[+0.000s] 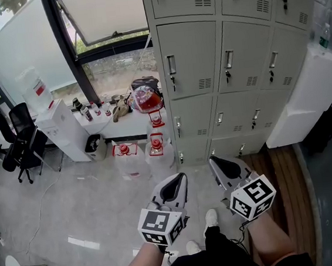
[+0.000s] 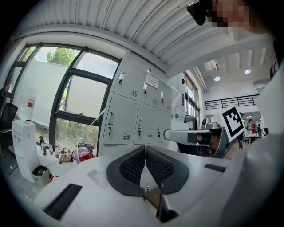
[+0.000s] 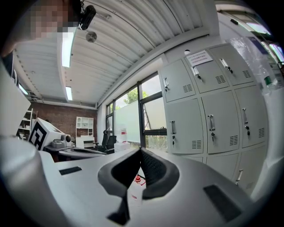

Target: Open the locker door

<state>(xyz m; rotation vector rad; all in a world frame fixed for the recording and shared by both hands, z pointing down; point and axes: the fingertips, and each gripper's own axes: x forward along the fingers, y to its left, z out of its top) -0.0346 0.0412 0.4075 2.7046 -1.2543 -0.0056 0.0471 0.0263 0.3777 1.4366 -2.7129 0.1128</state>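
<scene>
two grippers: the left gripper [image 1: 178, 180] and the right gripper [image 1: 215, 162]. two marker cubes [image 1: 160, 226], one on each. twelve locker doors [image 1: 188, 59] show, three columns by four rows, the top row cut off. one white dispenser [image 1: 65, 131] carries one top jug [image 1: 35, 90]. two floor jugs [image 1: 127, 158] have red caps; more stand stacked beside them, too crowded to count. one black chair [image 1: 22, 136]. one bin [image 1: 94, 145]. several small bottles [image 1: 87, 111] line the sill, number unclear. one white box [image 1: 309, 93]. two white shoes [image 1: 211, 216].
</scene>
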